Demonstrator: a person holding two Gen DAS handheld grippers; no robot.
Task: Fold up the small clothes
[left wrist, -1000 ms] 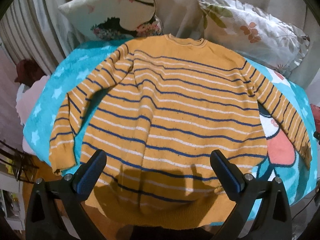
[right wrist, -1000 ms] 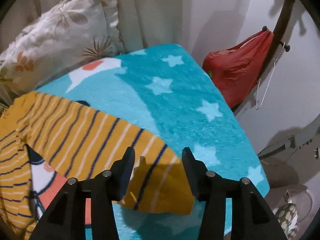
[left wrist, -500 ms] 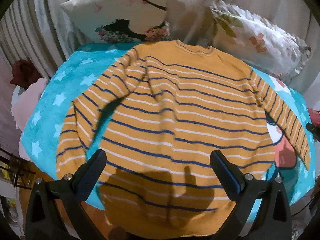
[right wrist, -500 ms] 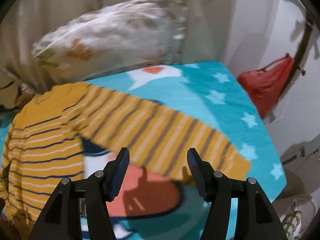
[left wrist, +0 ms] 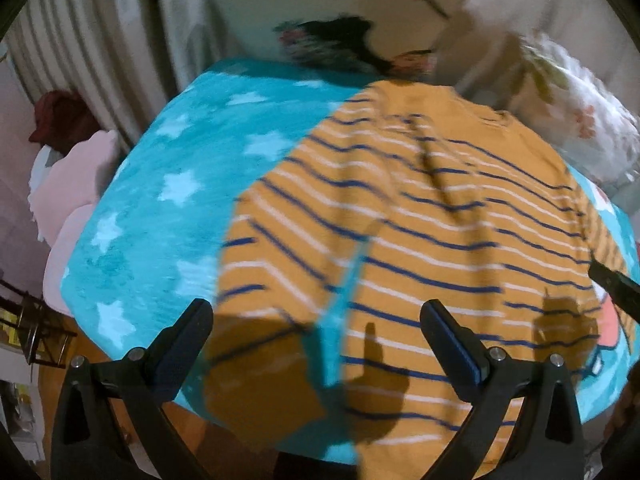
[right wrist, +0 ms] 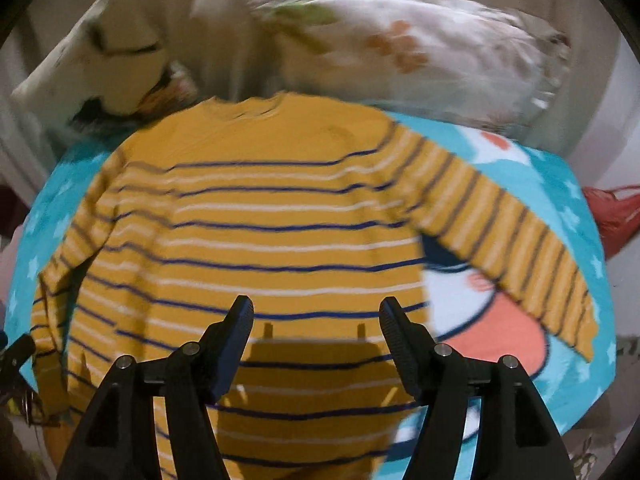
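Observation:
An orange sweater [right wrist: 256,216] with blue and white stripes lies flat, front down, on a turquoise star blanket [right wrist: 576,208], neck toward the pillows. Its right sleeve [right wrist: 516,248] stretches out to the right. In the left wrist view the sweater [left wrist: 440,232] fills the middle and right, with its left sleeve [left wrist: 272,264] running down toward me. My left gripper [left wrist: 316,324] is open and empty above the left sleeve's cuff end. My right gripper [right wrist: 316,320] is open and empty above the sweater's lower body.
Two patterned pillows [right wrist: 420,40] lean against the curtain behind the blanket. A red bag [right wrist: 612,212] hangs at the right. Pink cloth [left wrist: 64,184] lies off the blanket's left edge. The blanket's near edge drops to the floor [left wrist: 120,392].
Both grippers have swung left: the left one from the sweater's hem toward the left sleeve, the right one from the right sleeve's cuff to over the sweater's body. Both stayed open.

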